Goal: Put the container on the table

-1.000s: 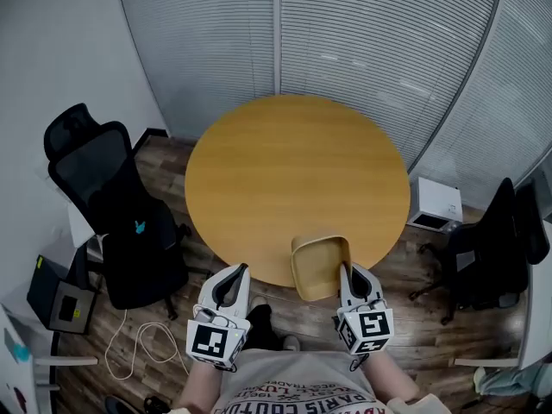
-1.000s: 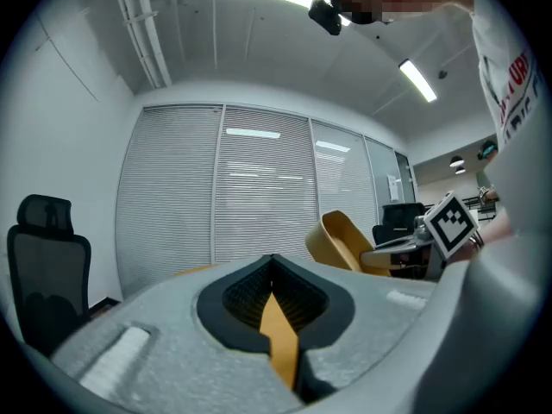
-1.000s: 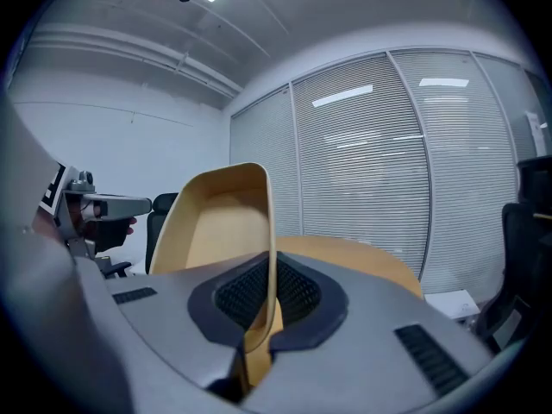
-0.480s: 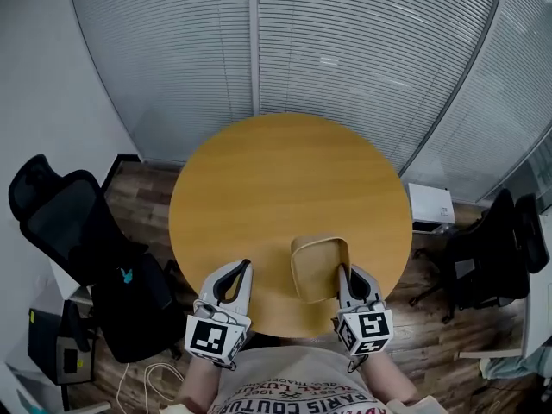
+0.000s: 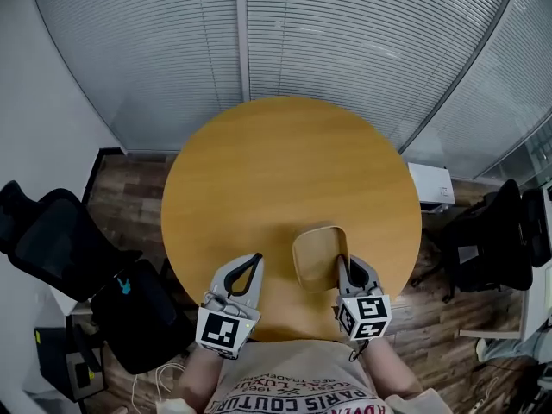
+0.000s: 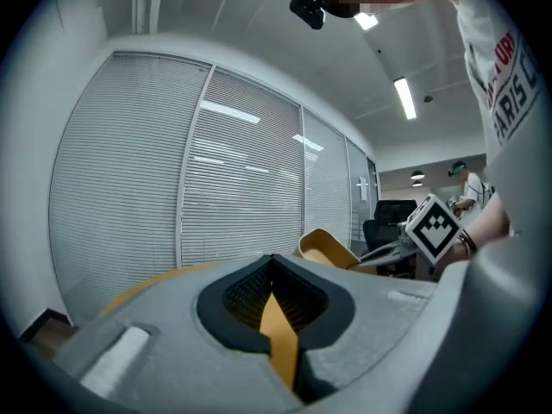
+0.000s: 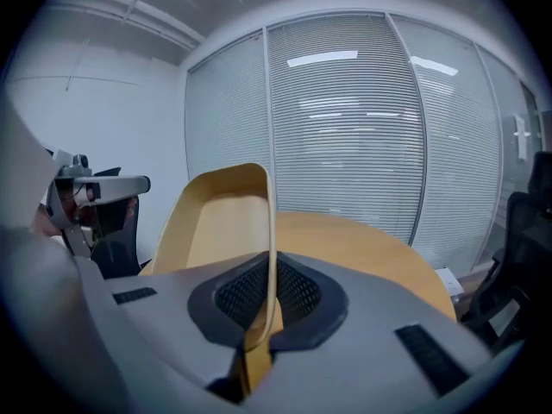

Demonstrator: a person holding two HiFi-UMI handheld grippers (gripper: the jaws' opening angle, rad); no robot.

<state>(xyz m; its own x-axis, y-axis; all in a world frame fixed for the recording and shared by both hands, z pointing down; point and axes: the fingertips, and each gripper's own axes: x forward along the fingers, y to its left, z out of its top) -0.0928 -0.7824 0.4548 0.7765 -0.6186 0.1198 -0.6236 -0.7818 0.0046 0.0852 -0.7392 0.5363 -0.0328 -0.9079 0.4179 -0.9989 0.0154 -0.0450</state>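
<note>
A tan, shallow plastic container (image 5: 317, 255) hangs tilted over the near part of the round wooden table (image 5: 276, 162). My right gripper (image 5: 345, 267) is shut on its right rim; in the right gripper view the thin rim (image 7: 269, 231) runs between the dark pads of that gripper (image 7: 272, 259) and the container's hollow (image 7: 220, 214) rises to the left. My left gripper (image 5: 252, 261) is over the table's near edge, left of the container and apart from it, with its jaws shut on nothing (image 6: 272, 257). In the left gripper view the container (image 6: 326, 247) shows to the right.
Black office chairs stand at the left (image 5: 52, 248) and the right (image 5: 496, 240) of the table. A white box (image 5: 434, 188) sits on the wood floor by the blind-covered glass wall (image 5: 345, 33). A dark device (image 5: 82, 373) with a cable lies at the lower left.
Both grippers have moved forward from beyond the table's near edge to over it. The container, still in the right gripper, now hangs over the tabletop.
</note>
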